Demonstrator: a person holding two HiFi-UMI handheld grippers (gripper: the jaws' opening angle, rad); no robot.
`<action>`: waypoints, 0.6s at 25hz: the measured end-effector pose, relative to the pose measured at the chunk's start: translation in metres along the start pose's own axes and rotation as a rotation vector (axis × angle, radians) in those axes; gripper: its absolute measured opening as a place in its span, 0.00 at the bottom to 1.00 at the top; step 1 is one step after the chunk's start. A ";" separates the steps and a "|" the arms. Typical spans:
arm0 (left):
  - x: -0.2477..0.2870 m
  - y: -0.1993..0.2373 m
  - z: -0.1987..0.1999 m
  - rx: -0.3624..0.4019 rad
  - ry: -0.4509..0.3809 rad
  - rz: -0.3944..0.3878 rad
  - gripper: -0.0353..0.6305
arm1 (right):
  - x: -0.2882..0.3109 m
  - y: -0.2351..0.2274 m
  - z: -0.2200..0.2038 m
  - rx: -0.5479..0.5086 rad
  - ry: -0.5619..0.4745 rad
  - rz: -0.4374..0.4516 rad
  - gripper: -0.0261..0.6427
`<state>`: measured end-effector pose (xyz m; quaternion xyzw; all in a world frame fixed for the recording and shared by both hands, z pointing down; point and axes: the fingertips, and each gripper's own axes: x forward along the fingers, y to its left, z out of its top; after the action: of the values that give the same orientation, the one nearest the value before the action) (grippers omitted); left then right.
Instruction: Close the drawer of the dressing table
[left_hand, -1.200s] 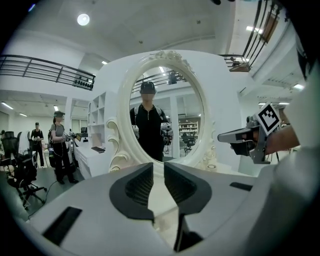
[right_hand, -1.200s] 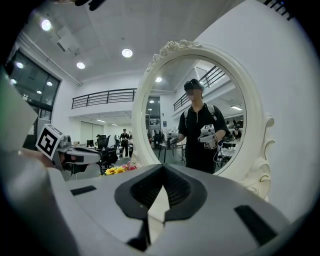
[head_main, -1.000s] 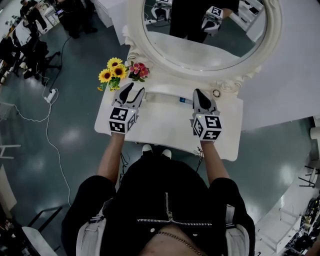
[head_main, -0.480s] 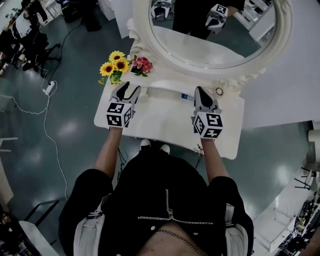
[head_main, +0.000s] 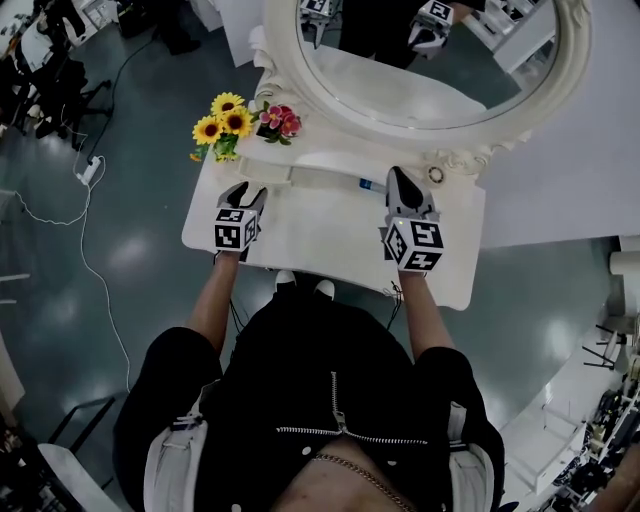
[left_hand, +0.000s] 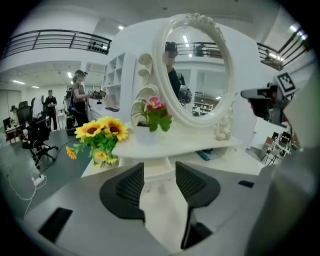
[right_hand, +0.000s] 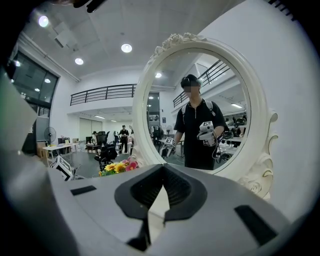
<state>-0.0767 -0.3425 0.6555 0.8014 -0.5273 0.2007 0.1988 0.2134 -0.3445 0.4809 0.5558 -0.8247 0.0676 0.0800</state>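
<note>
The white dressing table (head_main: 330, 245) carries a big oval mirror (head_main: 420, 70). Under the mirror shelf at the left, a small white drawer (head_main: 276, 176) sticks out; in the left gripper view its front and tiny knob (left_hand: 148, 188) show between the jaws, farther off. My left gripper (head_main: 246, 190) (left_hand: 159, 165) points at that drawer from just short of it, above the tabletop; its jaws are closing slightly but stand wide apart with nothing held. My right gripper (head_main: 398, 173) (right_hand: 161, 167) hovers over the table's right half, shut and empty, facing the mirror.
Sunflowers (head_main: 222, 125) and pink flowers (head_main: 278, 120) stand at the table's back left corner, close to the drawer. A blue item (head_main: 370, 184) and a small ring-shaped ornament (head_main: 433, 174) lie under the mirror. Cables and a power strip (head_main: 84, 172) are on the floor at left.
My left gripper has sunk toward the tabletop and now sits lower in front of the small drawer. The right gripper has stayed in place.
</note>
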 end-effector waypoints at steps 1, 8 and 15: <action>0.004 0.003 -0.010 -0.009 0.023 0.002 0.37 | 0.000 0.000 0.000 0.001 0.001 -0.002 0.03; 0.030 0.014 -0.065 -0.090 0.143 0.007 0.34 | -0.002 -0.006 -0.004 0.002 0.014 -0.031 0.03; 0.058 0.022 -0.087 -0.122 0.223 -0.002 0.34 | -0.002 -0.016 -0.007 0.004 0.024 -0.065 0.03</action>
<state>-0.0855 -0.3487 0.7619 0.7610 -0.5124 0.2561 0.3046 0.2290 -0.3468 0.4876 0.5815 -0.8051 0.0733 0.0907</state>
